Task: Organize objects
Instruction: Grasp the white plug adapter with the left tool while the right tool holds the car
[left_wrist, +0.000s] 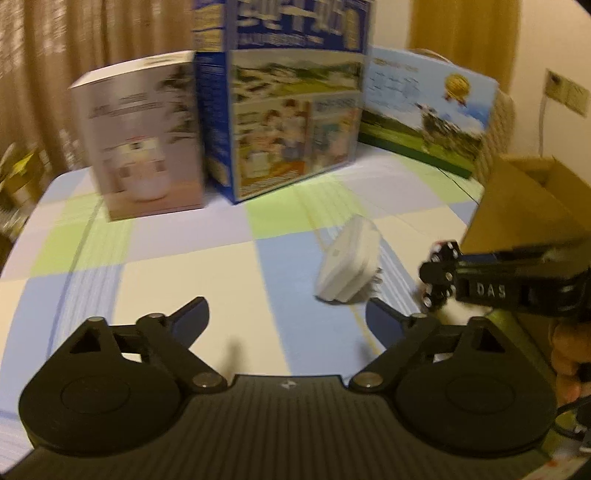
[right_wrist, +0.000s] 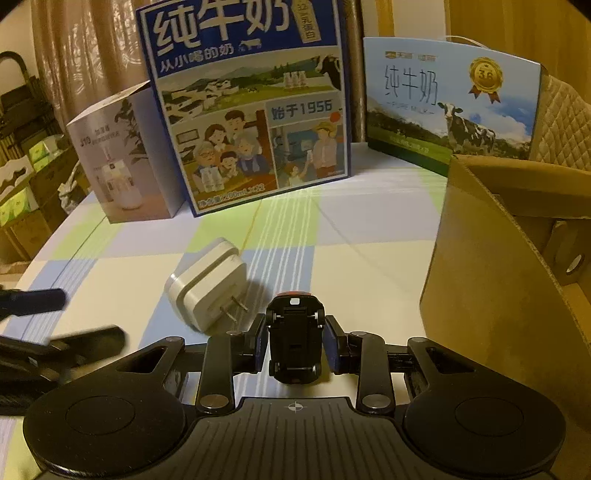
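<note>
Toy car (right_wrist: 294, 338), small, black plastic, sits clamped in our right hand-held gripper (right_wrist: 294, 345); we should lift it clear of the brown cardboard box (right_wrist: 491, 280) wall before releasing. Our left hand-held gripper (left_wrist: 288, 314) hangs spread wide near the white plug adapter (left_wrist: 347, 264) on the pastel checked counter (left_wrist: 166, 273), curtains behind.

The surface (right_wrist: 332, 236) wears a checked cloth of blue, green, cream and pale purple squares. Behind the surface hang brown curtains (right_wrist: 74, 55), lit by warm, dim yellow light. To the left of the surface stands a dark shelf (right_wrist: 22, 122) with small boxes on it. To the right of the surface is a pale wall (left_wrist: 546, 44) holding what may be a socket plate (left_wrist: 567, 92).
</note>
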